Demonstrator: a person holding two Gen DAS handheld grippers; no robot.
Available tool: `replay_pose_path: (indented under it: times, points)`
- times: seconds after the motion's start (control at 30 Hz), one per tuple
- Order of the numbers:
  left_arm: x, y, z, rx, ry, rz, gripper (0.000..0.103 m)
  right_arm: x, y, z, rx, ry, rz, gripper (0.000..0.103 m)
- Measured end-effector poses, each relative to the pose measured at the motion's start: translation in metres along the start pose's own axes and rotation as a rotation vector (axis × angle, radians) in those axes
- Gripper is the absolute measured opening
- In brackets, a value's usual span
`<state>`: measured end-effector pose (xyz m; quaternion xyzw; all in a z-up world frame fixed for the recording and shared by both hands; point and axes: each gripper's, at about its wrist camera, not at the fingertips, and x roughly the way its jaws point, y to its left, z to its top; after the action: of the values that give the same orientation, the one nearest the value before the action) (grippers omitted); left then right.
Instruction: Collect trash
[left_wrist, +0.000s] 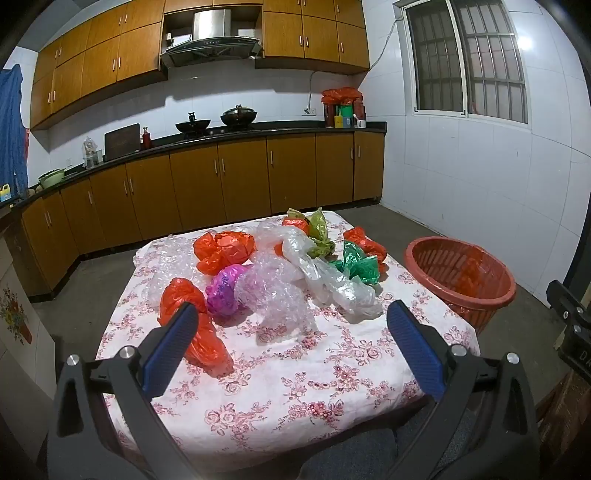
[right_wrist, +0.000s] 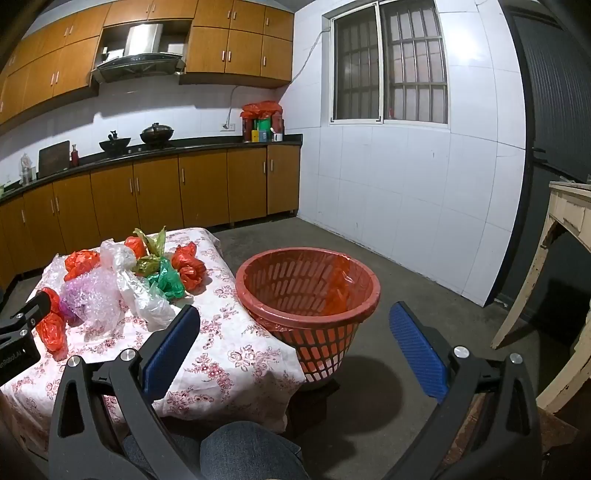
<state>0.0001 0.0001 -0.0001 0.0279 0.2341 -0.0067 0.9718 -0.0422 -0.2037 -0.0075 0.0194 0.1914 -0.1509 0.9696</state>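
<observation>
Crumpled plastic bags lie in a heap on a low table with a floral cloth (left_wrist: 280, 387): red bags (left_wrist: 192, 325) (left_wrist: 223, 251), a purple one (left_wrist: 223, 290), bubble wrap (left_wrist: 273, 291), a clear bag (left_wrist: 332, 280), a green one (left_wrist: 356, 264). A red slatted basket (left_wrist: 461, 280) (right_wrist: 308, 291) lined with a red bag stands right of the table. My left gripper (left_wrist: 291, 325) hovers open above the table's near part, nothing between its blue pads. My right gripper (right_wrist: 295, 325) is open too, in front of the basket, over the table's right corner (right_wrist: 236, 354).
Wooden kitchen cabinets (left_wrist: 221, 184) and a dark counter with woks run along the back wall. A white tiled wall with a barred window (right_wrist: 391, 66) stands at the right. A worn cream table (right_wrist: 565, 229) is at the far right. A person's denim knee (right_wrist: 251, 450) shows below.
</observation>
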Motion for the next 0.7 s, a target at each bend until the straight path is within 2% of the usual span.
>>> replay_pose_path:
  times: [0.7]
  points:
    - [0.0001, 0.0000, 0.0000, 0.000, 0.002, 0.000, 0.099, 0.0004, -0.0016, -0.0004, 0.001, 0.001, 0.001, 0.101]
